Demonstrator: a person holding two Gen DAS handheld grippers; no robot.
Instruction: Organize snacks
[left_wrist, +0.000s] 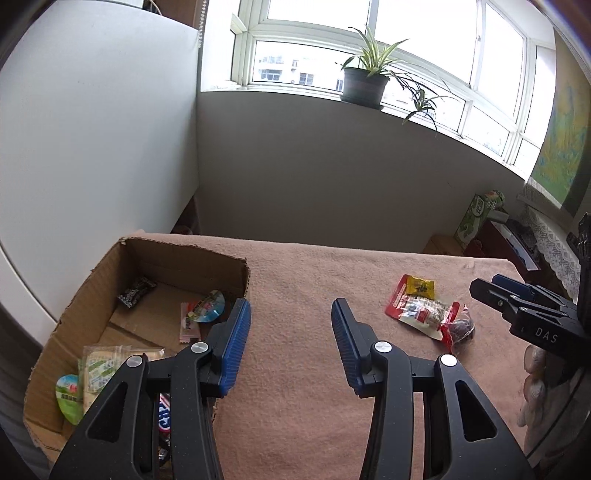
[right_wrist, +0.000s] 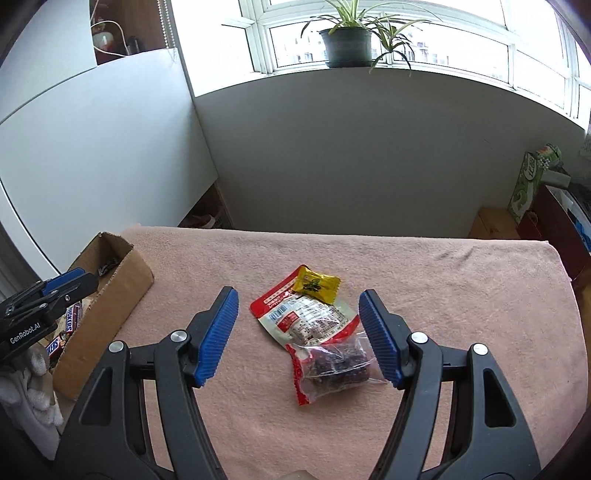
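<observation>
Right gripper (right_wrist: 297, 338) spread, empty, above clear dried-fruit packet (right_wrist: 332, 363): straddle it squarely, probably avoiding red pouch (right_wrist: 295, 314). Left gripper (left_wrist: 291, 345) apart, empty.

Daylight floods through the wide white-framed window (right_wrist: 406, 44) — a potted spider plant (right_wrist: 349, 40) on its sill, grey wall (right_wrist: 351, 155) below, pink-toweled tabletop (right_wrist: 443, 288) in front.

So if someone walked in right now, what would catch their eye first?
Probably the little heap of snack packets left in the middle of the pink towel, with the right gripper open just in front of it. Next, the cardboard box at the left, already holding several snacks, and the potted plant on the windowsill.
</observation>
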